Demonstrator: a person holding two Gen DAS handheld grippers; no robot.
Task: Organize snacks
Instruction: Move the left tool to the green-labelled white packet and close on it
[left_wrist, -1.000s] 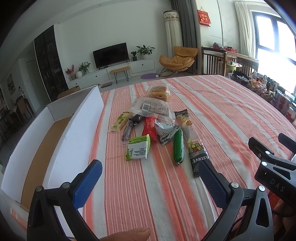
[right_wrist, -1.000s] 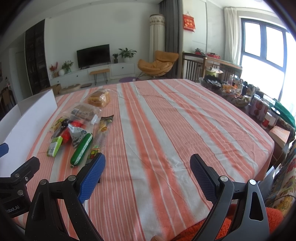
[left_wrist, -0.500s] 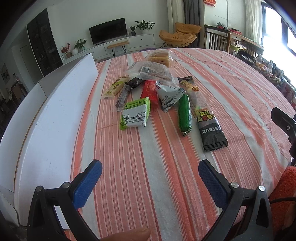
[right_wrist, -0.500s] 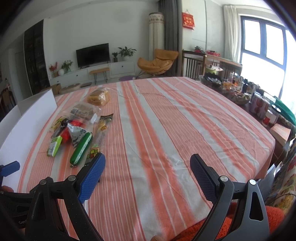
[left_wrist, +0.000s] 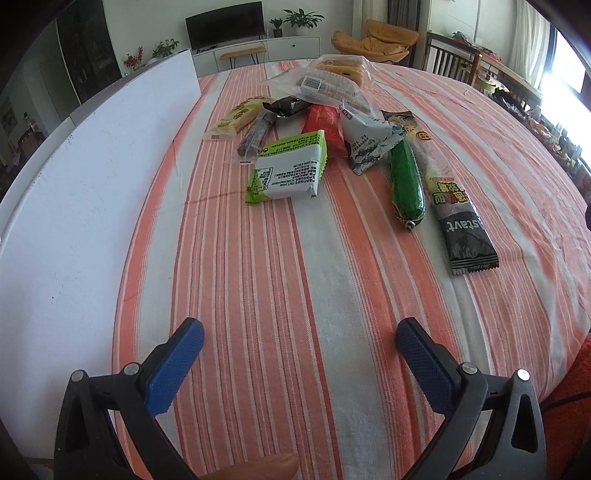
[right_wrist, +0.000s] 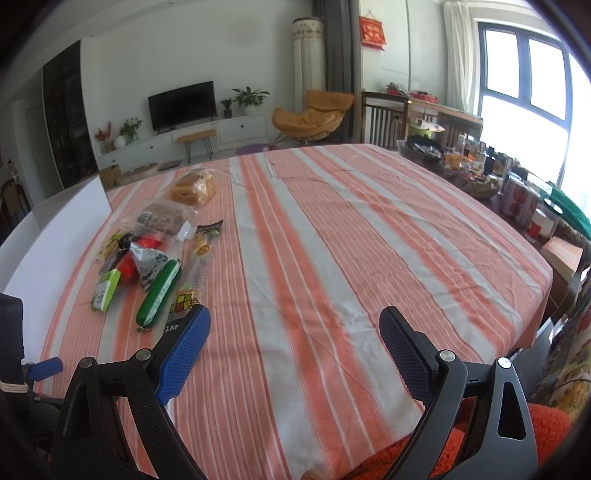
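Note:
A heap of snacks lies on the striped tablecloth (left_wrist: 280, 280): a green-and-white packet (left_wrist: 287, 170) nearest, a green sausage (left_wrist: 406, 182), a long dark packet (left_wrist: 448, 199), a white triangular pouch (left_wrist: 369, 142), a red packet (left_wrist: 325, 123), a yellow bar (left_wrist: 236, 118) and clear bags of bread (left_wrist: 332, 79) at the back. My left gripper (left_wrist: 300, 338) is open and empty, low over the cloth, short of the green-and-white packet. My right gripper (right_wrist: 293, 328) is open and empty, to the right of the heap (right_wrist: 147, 254).
A white cardboard box (left_wrist: 74, 177) stands along the table's left side, its wall close to my left gripper. It also shows in the right wrist view (right_wrist: 55, 240). Beyond the table's right edge are jars and cans (right_wrist: 524, 199) and a chair back (right_wrist: 388, 122).
My left gripper has moved forward and down toward the snack heap, which now looks larger and nearer. My right gripper has barely moved.

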